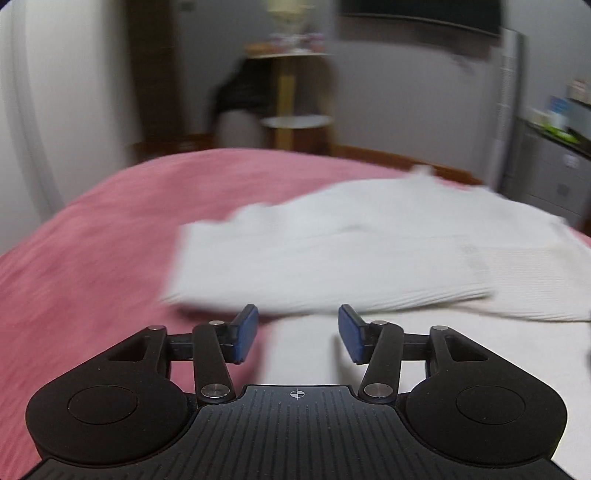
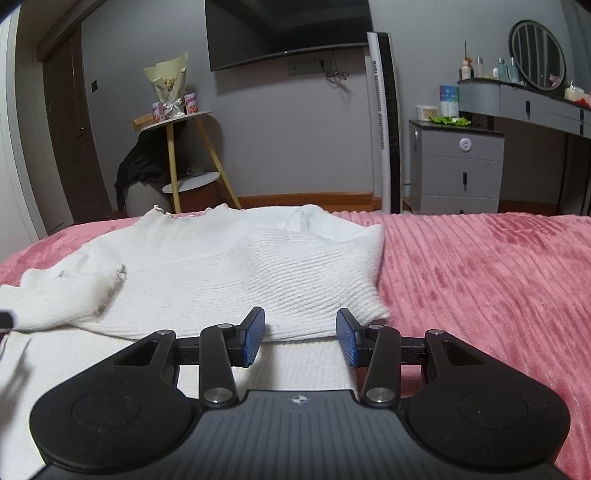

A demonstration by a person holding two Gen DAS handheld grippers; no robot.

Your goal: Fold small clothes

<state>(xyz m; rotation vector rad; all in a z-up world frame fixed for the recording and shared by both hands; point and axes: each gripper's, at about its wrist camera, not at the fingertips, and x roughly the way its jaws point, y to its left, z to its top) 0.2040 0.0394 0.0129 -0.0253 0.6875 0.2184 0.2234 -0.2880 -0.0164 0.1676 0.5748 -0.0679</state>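
Observation:
A white ribbed knit sweater [image 2: 229, 266] lies on a pink bedspread [image 2: 480, 280], its sides folded inward over its body. My right gripper [image 2: 300, 338] is open and empty, just above the sweater's near right part. The sweater also shows in the left wrist view [image 1: 332, 258], blurred. My left gripper [image 1: 297, 334] is open and empty, over the sweater's near left edge where it meets the bedspread [image 1: 92, 251]. A folded sleeve with a frayed cuff [image 2: 110, 284] lies across the left side.
Beyond the bed's far edge stand a round wooden side table [image 2: 173, 122] with a bouquet, a tall white tower fan [image 2: 384, 122], a grey drawer cabinet [image 2: 458, 173] and a dressing table with a round mirror [image 2: 535, 55]. A television [image 2: 288, 29] hangs on the wall.

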